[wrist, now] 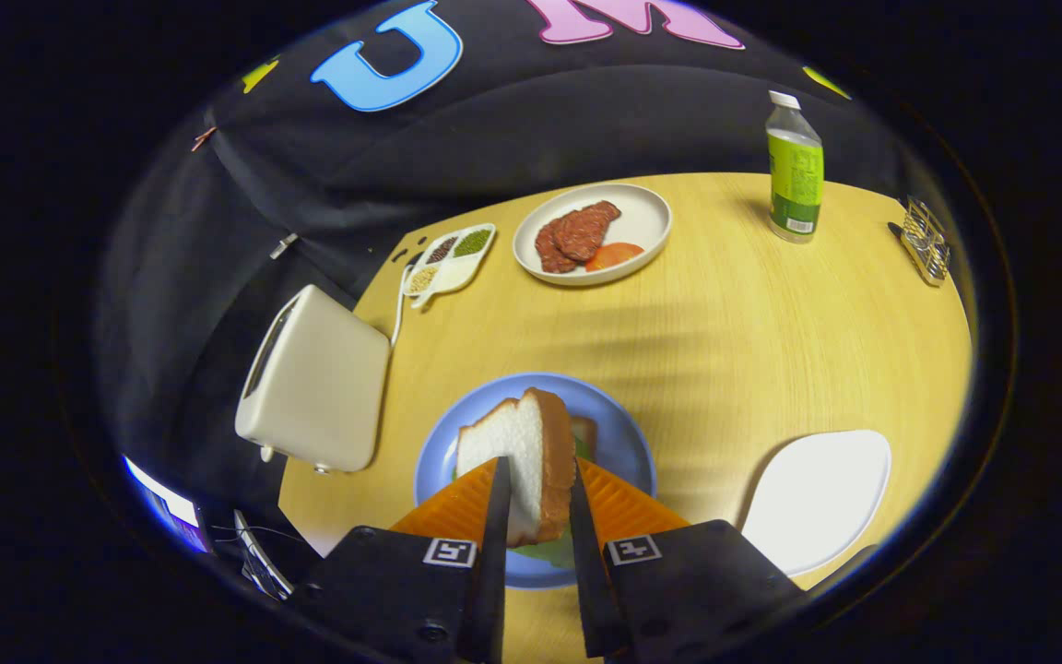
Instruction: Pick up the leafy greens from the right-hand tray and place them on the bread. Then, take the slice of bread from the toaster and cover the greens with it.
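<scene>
Claw clamped on bread slice, held on edge. Directly above blue plate; greens and lower bread just beneath. Probably needs tipping flat before release.

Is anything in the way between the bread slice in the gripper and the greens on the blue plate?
Nothing visible. The gripper is shut on the bread slice, held upright right over the blue plate, with the greens just beneath it. The toaster stands off to the side.
</scene>
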A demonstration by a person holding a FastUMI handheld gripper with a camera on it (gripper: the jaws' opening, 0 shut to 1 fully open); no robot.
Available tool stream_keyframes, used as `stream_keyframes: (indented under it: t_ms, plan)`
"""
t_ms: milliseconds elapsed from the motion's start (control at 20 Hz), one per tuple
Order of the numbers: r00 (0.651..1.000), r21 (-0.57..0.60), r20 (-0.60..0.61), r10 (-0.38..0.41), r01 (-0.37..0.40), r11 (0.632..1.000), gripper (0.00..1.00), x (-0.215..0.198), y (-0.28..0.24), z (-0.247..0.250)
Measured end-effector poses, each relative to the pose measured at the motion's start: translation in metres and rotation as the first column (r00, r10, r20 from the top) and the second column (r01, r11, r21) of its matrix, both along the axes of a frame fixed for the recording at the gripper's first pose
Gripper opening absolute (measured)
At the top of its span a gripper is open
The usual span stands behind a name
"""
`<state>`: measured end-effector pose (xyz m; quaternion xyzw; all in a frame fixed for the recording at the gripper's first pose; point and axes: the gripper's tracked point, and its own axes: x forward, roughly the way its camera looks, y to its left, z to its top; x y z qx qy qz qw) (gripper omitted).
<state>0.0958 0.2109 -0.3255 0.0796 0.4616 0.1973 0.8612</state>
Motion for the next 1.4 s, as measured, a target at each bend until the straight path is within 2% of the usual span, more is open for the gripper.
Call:
stream_keyframes:
  t_ms: [100,250,300,550,800,1100,1250,1400]
  plan:
    - [1.000,-0.055,0.015,0.018,-0.017,0.998,0.52,0.000,-0.008,-0.010]
    - [0.997,-0.082,0.063,0.041,-0.036,0.996,0.90,-0.007,-0.016,-0.001]
    - [0.996,-0.080,0.083,0.041,-0.035,0.996,0.98,-0.008,-0.017,0.004]
    - [0.978,-0.084,0.209,0.014,0.004,0.996,0.99,-0.009,-0.030,0.055]
    - [0.929,-0.144,0.368,0.041,0.013,0.989,0.99,-0.018,-0.053,0.134]
    - [0.817,-0.160,0.577,0.012,0.099,0.982,0.99,-0.037,-0.092,0.244]
    - [0.743,-0.195,0.669,-0.005,0.182,0.964,0.99,-0.048,-0.123,0.293]
    - [0.662,-0.151,0.748,-0.042,0.230,0.961,0.98,-0.062,-0.144,0.344]
